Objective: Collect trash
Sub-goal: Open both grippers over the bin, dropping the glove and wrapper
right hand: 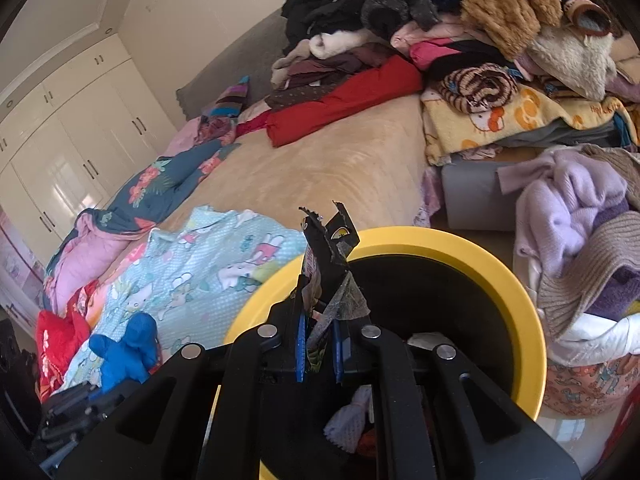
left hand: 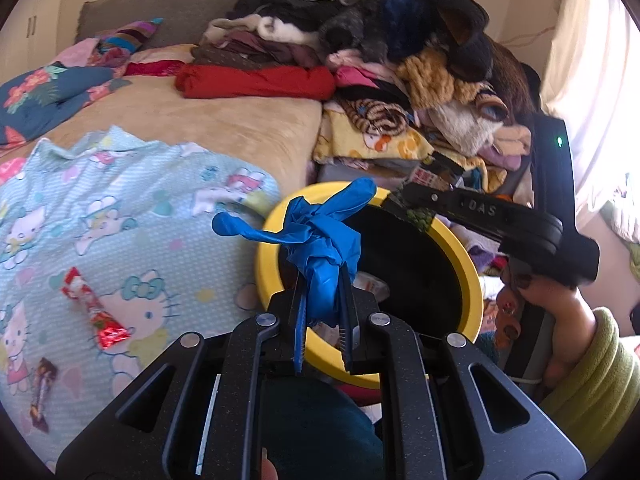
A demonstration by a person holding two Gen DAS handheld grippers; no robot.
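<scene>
Black right tongs (left hand: 404, 196) read "DAS"; wrapper (right hand: 326, 256) lettering illegible.

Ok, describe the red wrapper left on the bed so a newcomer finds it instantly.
Start at the yellow-rimmed bin beside the bed, then look left onto the pale blue cartoon-cat sheet. The red wrapper lies there, shiny red and white with twisted ends, above a smaller brown wrapper.
</scene>
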